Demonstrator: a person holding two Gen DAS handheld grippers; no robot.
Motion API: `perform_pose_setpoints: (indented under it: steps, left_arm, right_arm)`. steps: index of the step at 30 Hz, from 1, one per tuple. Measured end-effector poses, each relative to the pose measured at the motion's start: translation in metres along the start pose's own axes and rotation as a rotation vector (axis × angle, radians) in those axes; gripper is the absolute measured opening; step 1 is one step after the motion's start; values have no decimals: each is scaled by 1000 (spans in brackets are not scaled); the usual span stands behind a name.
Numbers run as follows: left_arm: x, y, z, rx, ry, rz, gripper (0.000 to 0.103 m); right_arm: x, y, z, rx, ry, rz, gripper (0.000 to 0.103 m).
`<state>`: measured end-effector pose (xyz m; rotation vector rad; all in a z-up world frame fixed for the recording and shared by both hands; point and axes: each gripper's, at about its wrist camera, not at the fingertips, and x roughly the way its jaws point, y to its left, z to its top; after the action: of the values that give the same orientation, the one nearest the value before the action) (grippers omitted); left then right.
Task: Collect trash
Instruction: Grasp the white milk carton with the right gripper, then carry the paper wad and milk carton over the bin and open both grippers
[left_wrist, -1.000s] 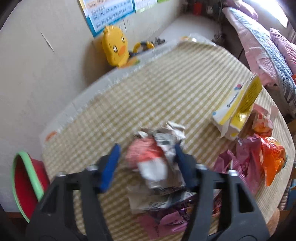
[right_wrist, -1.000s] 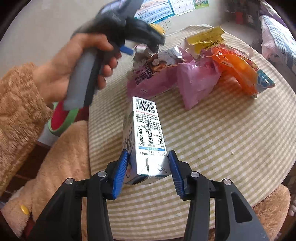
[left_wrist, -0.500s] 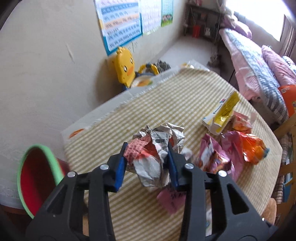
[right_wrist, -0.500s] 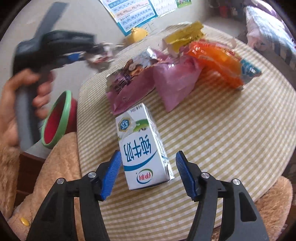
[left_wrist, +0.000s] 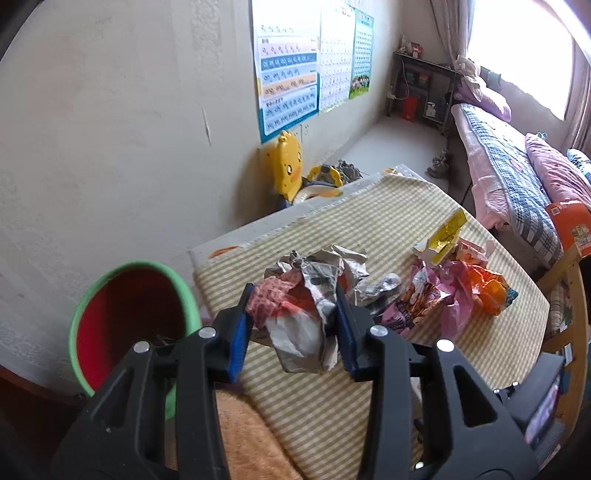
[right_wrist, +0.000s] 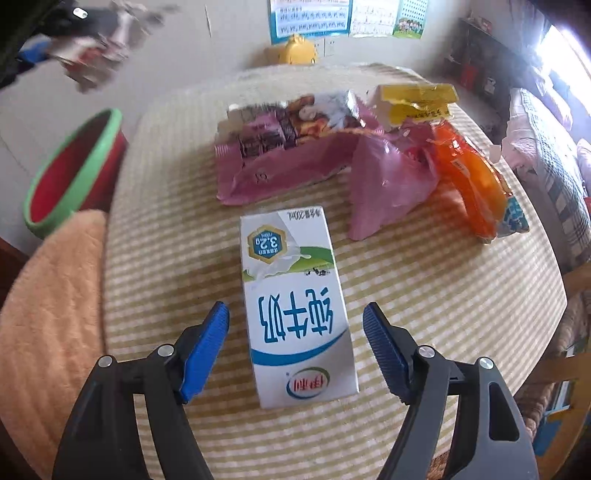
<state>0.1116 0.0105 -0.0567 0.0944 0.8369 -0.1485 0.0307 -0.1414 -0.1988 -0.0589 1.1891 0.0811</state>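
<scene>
My left gripper (left_wrist: 293, 325) is shut on a crumpled silver and red wrapper (left_wrist: 303, 314) and holds it in the air above the table's left edge, near the red bin with a green rim (left_wrist: 129, 321). It shows blurred at top left in the right wrist view (right_wrist: 92, 48). My right gripper (right_wrist: 295, 350) is open, its fingers either side of a white milk carton (right_wrist: 295, 306) that lies flat on the striped tablecloth (right_wrist: 424, 332). The bin also shows in the right wrist view (right_wrist: 70, 173).
A pile of wrappers lies farther back: a pink bag (right_wrist: 295, 166), an orange bag (right_wrist: 469, 177) and a yellow box (right_wrist: 413, 103). A tan plush sleeve (right_wrist: 48, 314) is at the table's left. A yellow duck chair (left_wrist: 288, 166) stands by the wall, a bed (left_wrist: 517, 173) at right.
My left gripper has closed on the crumpled wrapper, lifted it off the pile and carried it left towards the bin. My right gripper has let go of the milk carton and opened; the carton now lies flat.
</scene>
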Motion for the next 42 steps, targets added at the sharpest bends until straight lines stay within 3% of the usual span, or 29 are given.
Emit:
perform_pose_setpoints:
  steps: [2, 4, 6, 10, 13, 20, 30, 42]
  left_arm:
    - [-5, 4, -2, 0, -19, 9, 39]
    - [-8, 7, -3, 0, -29, 12, 39]
    - [-10, 12, -4, -11, -34, 9, 39]
    - [-11, 21, -7, -20, -39, 12, 39]
    - [-10, 26, -9, -32, -40, 9, 39]
    - [-7, 42, -17, -56, -37, 23, 39]
    - [-8, 81, -22, -127, -43, 67, 39]
    - [-11, 138, -34, -211, -37, 141, 39]
  right_arm:
    - [6, 0, -1, 11, 19, -5, 72]
    - [8, -2, -1, 25, 29, 3, 54]
    - [4, -4, -2, 41, 16, 24, 54]
    - [-18, -10, 0, 103, -25, 97, 53]
    - [-37, -16, 9, 176, -65, 200, 53]
    - [-78, 3, 39, 207, -162, 310, 53]
    - [-116, 53, 92, 146, -292, 357, 53]
    - [-118, 102, 120, 50, -305, 391, 53]
